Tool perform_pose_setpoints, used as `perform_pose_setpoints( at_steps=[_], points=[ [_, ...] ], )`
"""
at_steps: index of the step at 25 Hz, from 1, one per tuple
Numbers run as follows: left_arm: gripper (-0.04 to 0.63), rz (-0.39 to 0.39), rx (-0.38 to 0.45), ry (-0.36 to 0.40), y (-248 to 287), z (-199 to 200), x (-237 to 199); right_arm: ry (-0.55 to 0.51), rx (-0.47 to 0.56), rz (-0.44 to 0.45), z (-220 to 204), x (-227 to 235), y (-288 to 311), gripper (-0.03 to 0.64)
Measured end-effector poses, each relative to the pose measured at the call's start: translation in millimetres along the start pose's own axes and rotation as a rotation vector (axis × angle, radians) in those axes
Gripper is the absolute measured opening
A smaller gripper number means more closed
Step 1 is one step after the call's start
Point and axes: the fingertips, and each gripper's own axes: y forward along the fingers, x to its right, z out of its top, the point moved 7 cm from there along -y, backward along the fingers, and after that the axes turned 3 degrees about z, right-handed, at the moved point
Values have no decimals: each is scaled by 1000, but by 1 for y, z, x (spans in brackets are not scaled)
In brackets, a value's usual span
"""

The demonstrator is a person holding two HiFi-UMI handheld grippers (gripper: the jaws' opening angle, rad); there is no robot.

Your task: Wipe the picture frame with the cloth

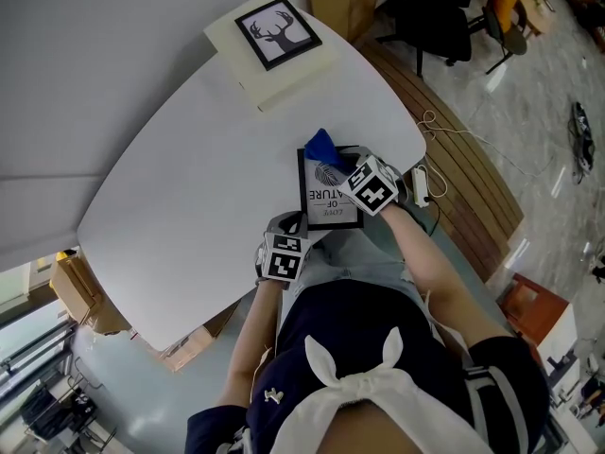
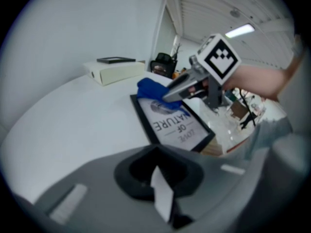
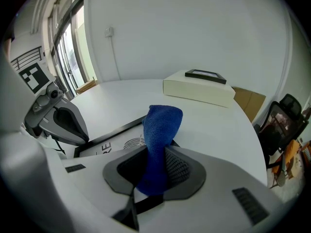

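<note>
The black-edged picture frame [image 1: 328, 197] with printed words lies at the white table's [image 1: 189, 187] near edge, in front of the person. My right gripper [image 1: 337, 165] is over the frame's far end, shut on a blue cloth [image 1: 320, 145]. In the right gripper view the cloth [image 3: 161, 130] stands up out of the closed jaws [image 3: 155, 166] above the frame [image 3: 109, 137]. My left gripper [image 1: 291, 228] is at the frame's near left corner. In the left gripper view the frame [image 2: 176, 125] runs into the closed jaws [image 2: 158, 166], which appear shut on that corner.
A cream box [image 1: 284, 69] with a deer picture [image 1: 277, 30] on top sits at the table's far side. A black office chair [image 1: 430, 12] and a wooden slatted platform [image 1: 468, 164] are to the right. Cardboard boxes [image 1: 80, 287] stand under the left end.
</note>
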Motion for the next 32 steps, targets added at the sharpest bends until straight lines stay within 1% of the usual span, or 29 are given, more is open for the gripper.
perform_pose_setpoints(
  at_steps=[2,4,8,15,32],
  points=[
    [-3,-12,-20,-1,0,1,0,4,0,-11,0,-1,0,91],
    [-2,-28,-38,13,1,2,-1,7,-2,-20,0,-3,0,89],
    [-2,-44,-69,24,2,4,-1,9,-8,-19,1,-7,1,89],
    [-2,-27,-58,31,1,3,0,-6,-18,12,3,-20,5,89],
    [-2,-27,-46,31,1,3,0,-56,-22,139,9,-59,15,89]
  ],
)
